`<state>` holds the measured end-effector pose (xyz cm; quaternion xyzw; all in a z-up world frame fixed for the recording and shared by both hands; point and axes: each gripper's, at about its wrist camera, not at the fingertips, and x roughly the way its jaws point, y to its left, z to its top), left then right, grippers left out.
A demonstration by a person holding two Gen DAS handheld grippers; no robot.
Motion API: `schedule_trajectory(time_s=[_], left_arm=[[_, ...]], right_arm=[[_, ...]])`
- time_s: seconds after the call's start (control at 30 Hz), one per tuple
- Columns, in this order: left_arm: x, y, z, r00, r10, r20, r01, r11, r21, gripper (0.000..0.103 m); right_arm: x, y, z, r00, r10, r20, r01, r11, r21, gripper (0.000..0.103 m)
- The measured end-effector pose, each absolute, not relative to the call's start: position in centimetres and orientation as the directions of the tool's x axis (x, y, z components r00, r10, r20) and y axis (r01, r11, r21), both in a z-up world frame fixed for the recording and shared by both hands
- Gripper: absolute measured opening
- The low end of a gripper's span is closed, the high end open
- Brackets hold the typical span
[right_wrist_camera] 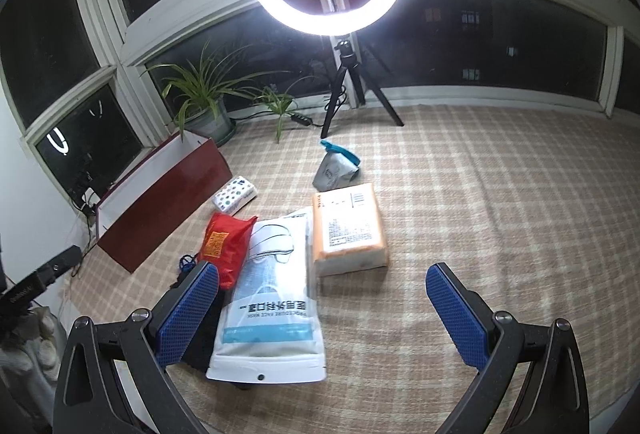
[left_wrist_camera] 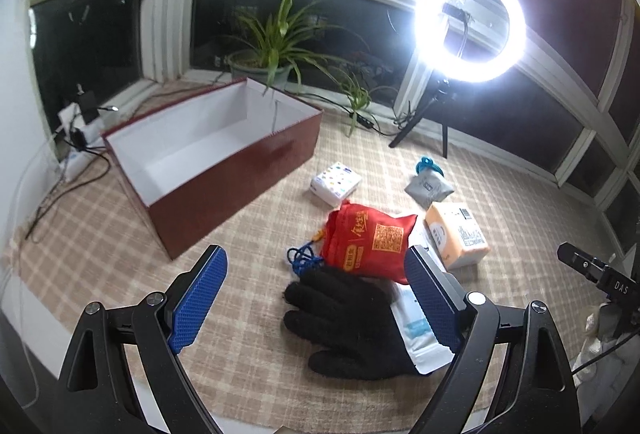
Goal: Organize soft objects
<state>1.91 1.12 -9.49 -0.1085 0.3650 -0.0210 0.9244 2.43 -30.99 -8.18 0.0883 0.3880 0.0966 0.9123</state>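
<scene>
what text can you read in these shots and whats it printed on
"PROCEDURE FACE MASK", upside down, on the white mask pouch; the Chinese line above it is too distorted to quote.
"DAS" on the right claw.
Red drawstring bag: Chinese script and QR code, unreadable.
Orange tissue pack: print too small.
Grey pouch and dotted tissue pack: too blurred.

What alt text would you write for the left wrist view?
An open hand-held gripper hovers over a black glove on a checked cloth, beside a red pouch. An empty red box stands behind.

the black glove [left_wrist_camera: 344, 318] covers part of the mask packet [left_wrist_camera: 416, 330]; in the right wrist view, the glove is mostly hidden behind that packet.
</scene>
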Motion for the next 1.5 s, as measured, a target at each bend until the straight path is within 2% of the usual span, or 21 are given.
schedule_trajectory(time_s=[0.2, 0.5, 0.63, 0.8, 1.0, 1.07, 1.13, 1.3, 1.37, 1.5], left_arm=[[4.3, 2.0, -10.8, 0.703, -0.236, -0.671, 0.050, 0.958, -0.284, 0.090], [7.9, 2.7, -13.5, 0.637, -0.368, -0.678, 0.202, 0.928, -0.314, 0.089], [9.4, 2.3, -15.0, 0.582, -0.436, -0.687, 0.278, 0.900, -0.336, 0.084], [11.6, 1.9, -17.3, 0.492, -0.533, -0.689, 0.321, 0.846, -0.425, 0.075], [13.7, 1.0, -19.0, 0.419, -0.575, -0.703, 0.378, 0.814, -0.441, 0.066], [14.3, 0.7, -19.4, 0.392, -0.593, -0.703, 0.392, 0.799, -0.456, 0.062], [14.8, 0.5, -19.8, 0.368, -0.611, -0.701, 0.406, 0.784, -0.470, 0.062], [15.8, 0.1, -20.7, 0.332, -0.614, -0.716, 0.421, 0.775, -0.470, 0.062], [16.2, -0.1, -21.2, 0.311, -0.616, -0.723, 0.424, 0.771, -0.475, 0.062], [16.8, -0.3, -21.8, 0.287, -0.623, -0.728, 0.428, 0.763, -0.485, 0.062]], right_arm=[[3.5, -29.5, -9.0, 0.650, 0.276, -0.708, -0.113, 0.957, 0.268, 0.102], [5.7, -26.6, -10.6, 0.606, 0.298, -0.737, -0.105, 0.949, 0.297, 0.102], [7.0, -25.5, -11.1, 0.581, 0.332, -0.743, -0.094, 0.934, 0.344, 0.101], [8.9, -23.7, -12.3, 0.537, 0.369, -0.759, -0.084, 0.918, 0.387, 0.095], [11.7, -21.5, -14.9, 0.459, 0.418, -0.784, -0.067, 0.896, 0.439, 0.077], [12.6, -21.1, -16.0, 0.427, 0.439, -0.790, -0.042, 0.883, 0.468, 0.067], [13.4, -20.7, -17.0, 0.395, 0.466, -0.792, -0.024, 0.867, 0.498, 0.062], [14.7, -19.8, -17.8, 0.369, 0.468, -0.803, -0.016, 0.867, 0.497, 0.058], [15.3, -19.6, -18.2, 0.355, 0.472, -0.807, -0.011, 0.865, 0.502, 0.052], [16.0, -19.4, -18.7, 0.328, 0.486, -0.810, -0.003, 0.858, 0.514, 0.051]])
